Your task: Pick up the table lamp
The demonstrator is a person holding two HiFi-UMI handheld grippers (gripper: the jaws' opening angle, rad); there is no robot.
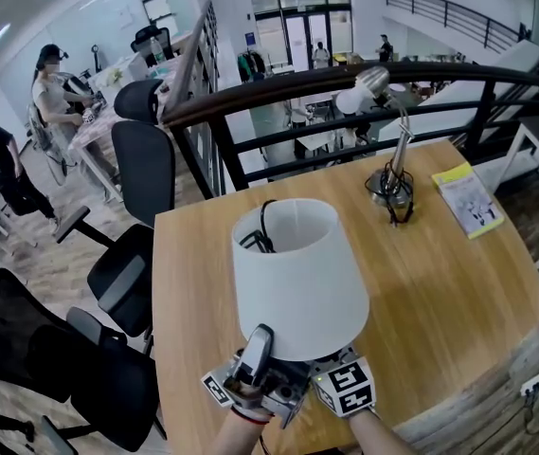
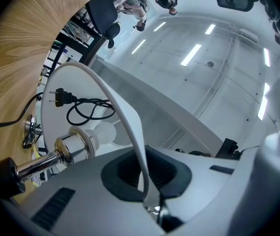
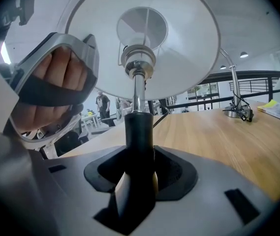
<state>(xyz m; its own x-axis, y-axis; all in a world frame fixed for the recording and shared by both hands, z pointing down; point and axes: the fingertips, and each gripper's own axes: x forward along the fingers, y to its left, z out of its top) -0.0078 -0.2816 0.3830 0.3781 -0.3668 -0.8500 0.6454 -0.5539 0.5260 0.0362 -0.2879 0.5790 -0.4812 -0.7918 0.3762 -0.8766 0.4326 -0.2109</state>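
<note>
The table lamp's white shade (image 1: 293, 278) stands over the near part of the wooden table (image 1: 458, 282), with its black cord coiled inside. My left gripper (image 1: 255, 351) is shut on the shade's lower rim; in the left gripper view the thin white rim (image 2: 125, 117) runs down between the jaws of the left gripper (image 2: 144, 181), beside the chrome socket and bulb (image 2: 98, 134). My right gripper (image 3: 139, 181) is shut round the lamp's black stem (image 3: 139, 127) under the shade (image 3: 179, 43). From the head view its tips are hidden beneath the shade.
A silver desk lamp (image 1: 392, 150) and a yellow booklet (image 1: 468, 197) lie at the table's far right. A dark railing (image 1: 345, 74) runs behind the table. Black office chairs (image 1: 141, 159) stand to the left, with people beyond them.
</note>
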